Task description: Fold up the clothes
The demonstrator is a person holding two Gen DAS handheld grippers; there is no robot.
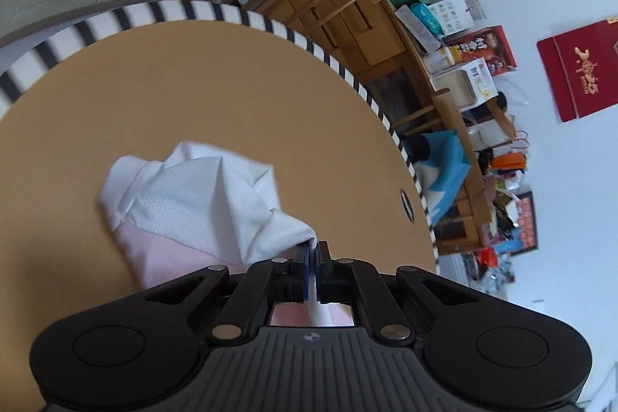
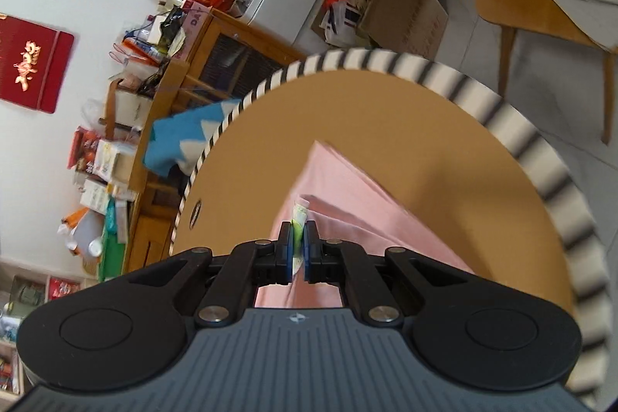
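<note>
A pink garment with a white mesh lining [image 1: 201, 203] is lifted off the round tan table [image 1: 193, 72]. My left gripper [image 1: 312, 250] is shut on a corner of the white mesh, and the cloth hangs away to the left. In the right wrist view the pink garment [image 2: 347, 203] stretches ahead in a raised fold. My right gripper [image 2: 297, 242] is shut on its edge, where a small green and white label [image 2: 299, 215] sticks up between the blue pads.
The table has a black-and-white striped rim [image 2: 540, 157]. A wooden sideboard [image 1: 386, 37] loaded with boxes and bags stands behind it, with a blue cloth [image 2: 181, 138] draped beside. Wooden chairs [image 2: 540, 10] stand nearby, one with grey cloth on its seat.
</note>
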